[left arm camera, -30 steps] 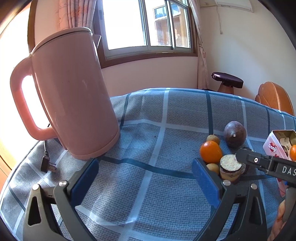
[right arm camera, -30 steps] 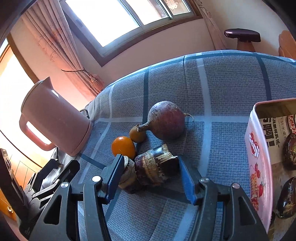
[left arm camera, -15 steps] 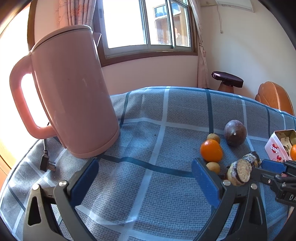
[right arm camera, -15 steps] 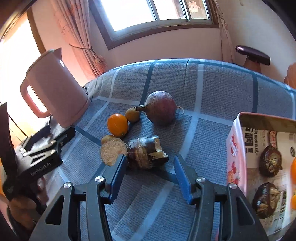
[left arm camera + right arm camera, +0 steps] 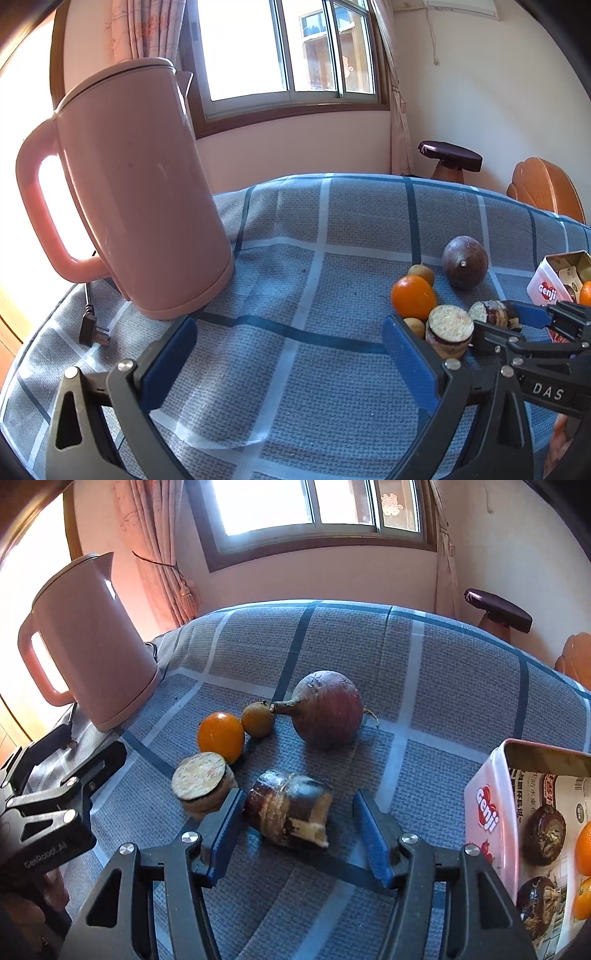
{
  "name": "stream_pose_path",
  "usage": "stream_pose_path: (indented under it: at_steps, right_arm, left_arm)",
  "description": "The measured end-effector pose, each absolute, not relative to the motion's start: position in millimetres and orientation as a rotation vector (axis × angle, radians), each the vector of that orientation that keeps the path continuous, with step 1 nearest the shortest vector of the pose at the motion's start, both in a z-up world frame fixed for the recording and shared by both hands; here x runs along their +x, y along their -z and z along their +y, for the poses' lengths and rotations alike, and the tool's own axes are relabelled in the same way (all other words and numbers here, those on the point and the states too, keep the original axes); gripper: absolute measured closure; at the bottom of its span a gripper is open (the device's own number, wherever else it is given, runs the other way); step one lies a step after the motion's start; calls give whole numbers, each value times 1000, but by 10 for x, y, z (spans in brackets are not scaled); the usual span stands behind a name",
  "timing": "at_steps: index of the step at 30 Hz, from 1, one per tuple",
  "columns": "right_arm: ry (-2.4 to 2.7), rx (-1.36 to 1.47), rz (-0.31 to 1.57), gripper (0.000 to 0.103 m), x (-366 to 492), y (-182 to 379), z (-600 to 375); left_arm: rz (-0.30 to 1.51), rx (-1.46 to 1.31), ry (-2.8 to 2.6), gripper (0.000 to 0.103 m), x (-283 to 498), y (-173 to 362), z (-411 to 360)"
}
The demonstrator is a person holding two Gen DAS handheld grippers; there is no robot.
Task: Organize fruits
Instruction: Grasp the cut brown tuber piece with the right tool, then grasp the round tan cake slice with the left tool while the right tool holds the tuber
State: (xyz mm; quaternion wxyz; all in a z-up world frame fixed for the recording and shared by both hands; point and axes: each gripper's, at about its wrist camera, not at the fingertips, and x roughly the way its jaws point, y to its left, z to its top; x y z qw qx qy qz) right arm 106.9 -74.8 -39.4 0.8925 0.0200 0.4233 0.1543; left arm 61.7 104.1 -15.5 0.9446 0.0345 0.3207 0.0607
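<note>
I have a few oranges and dark pieces already in the pink tin box (image 5: pixel 491 812) at my right gripper's (image 5: pixel 295 819) right, while its jaws, just opening, straddle the dark stubby cut chunk (image 5: pixel 288 818) unclamped, the left gripper (image 5: pixel 288 362) gapes empty, and five pieces remain on the cloth.

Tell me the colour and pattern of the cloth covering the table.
The tablecloth is grey-blue with a check of dark blue and pale stripes, clearest in the right wrist view.
</note>
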Motion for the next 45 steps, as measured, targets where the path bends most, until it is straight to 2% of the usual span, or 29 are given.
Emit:
stream_pose_path:
  at_steps: [2, 3, 4, 8, 15, 20, 24, 26, 28, 30, 37, 38, 40, 45]
  right_arm:
    - [-299, 25, 871, 42, 1067, 388, -707]
    - [-292, 21, 873, 46, 1058, 392, -696]
    - [-287, 16, 874, 55, 1040, 392, -694]
    - [-268, 0, 845, 56, 857, 351, -741]
    - [-213, -1, 639, 55, 359, 95, -924]
    - [-191, 24, 601, 55, 251, 29, -1028]
    - [-188, 61, 621, 55, 265, 61, -1116]
    - [-188, 69, 627, 55, 278, 76, -1120]
    - [-193, 80, 627, 55, 278, 71, -1131]
    - [-196, 87, 626, 55, 279, 59, -1142]
    - [-211, 96, 654, 55, 322, 100, -1140]
    - [-212, 102, 657, 55, 330, 103, -1147]
    - [-208, 105, 655, 55, 332, 107, -1150]
    - [-213, 109, 638, 55, 303, 85, -1162]
  left_arm:
    - [646, 77, -118, 1, 614, 151, 1024]
    - [643, 82, -116, 1, 615, 152, 1015]
    - [642, 85, -113, 1, 615, 153, 1006]
    - [635, 84, -75, 1, 610, 153, 964]
    - [634, 51, 119, 1, 567, 145, 776]
    - [662, 29, 238, 19, 650, 167, 593]
    - [714, 22, 301, 26, 751, 217, 413]
    - [742, 32, 313, 39, 822, 252, 311]
    - [776, 49, 320, 44, 901, 302, 221]
    - [787, 69, 304, 47, 938, 320, 164]
    - [800, 129, 309, 46, 936, 353, 65]
    - [799, 122, 311, 49, 936, 352, 78]
    - [790, 158, 279, 65, 919, 348, 114]
    - [761, 150, 347, 65, 788, 299, 261]
